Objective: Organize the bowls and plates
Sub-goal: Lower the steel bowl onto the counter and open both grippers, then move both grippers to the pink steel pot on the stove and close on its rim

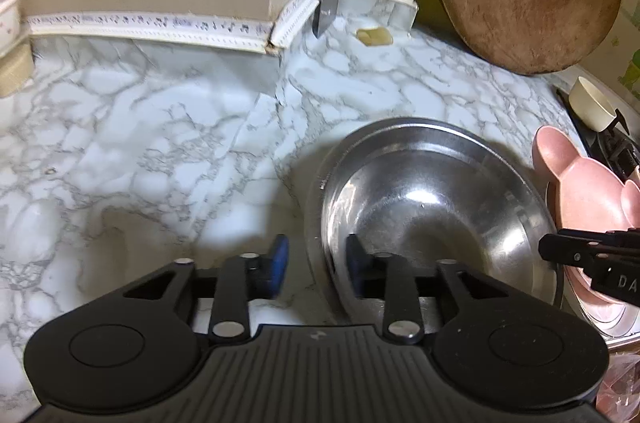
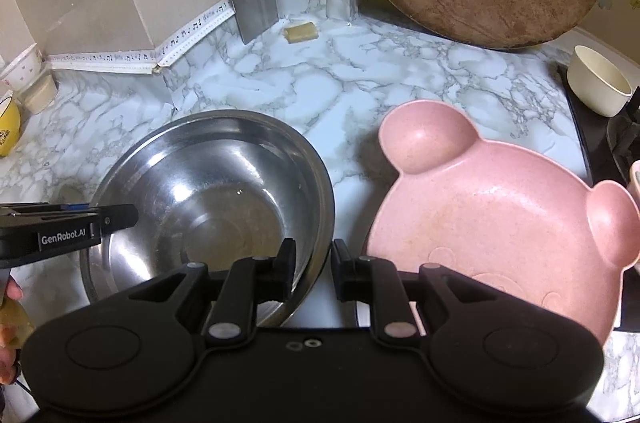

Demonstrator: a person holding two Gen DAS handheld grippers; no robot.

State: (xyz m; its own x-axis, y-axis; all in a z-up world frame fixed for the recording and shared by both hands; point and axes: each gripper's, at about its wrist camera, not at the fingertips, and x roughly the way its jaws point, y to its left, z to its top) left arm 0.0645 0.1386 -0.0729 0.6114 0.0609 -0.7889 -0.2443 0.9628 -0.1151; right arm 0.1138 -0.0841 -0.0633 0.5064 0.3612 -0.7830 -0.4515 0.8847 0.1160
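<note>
steel bowl (image 1: 432,207) near rim hidden behind left hand-held gripper (image 1: 316,263).

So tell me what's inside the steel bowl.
The steel bowl looks empty: its bare shiny bottom shows only reflections, perhaps a film of water. The near part of its inside is hidden behind the right tool, so that strip cannot be checked.

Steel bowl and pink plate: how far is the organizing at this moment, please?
Done: nothing looks stacked yet; the steel bowl and the pink plate lie side by side. In hand: the left tongs straddle the bowl's rim, open; the right tongs stand at its other side, grip unclear. Left: probably grouping these two and collecting the cream bowl.
</note>
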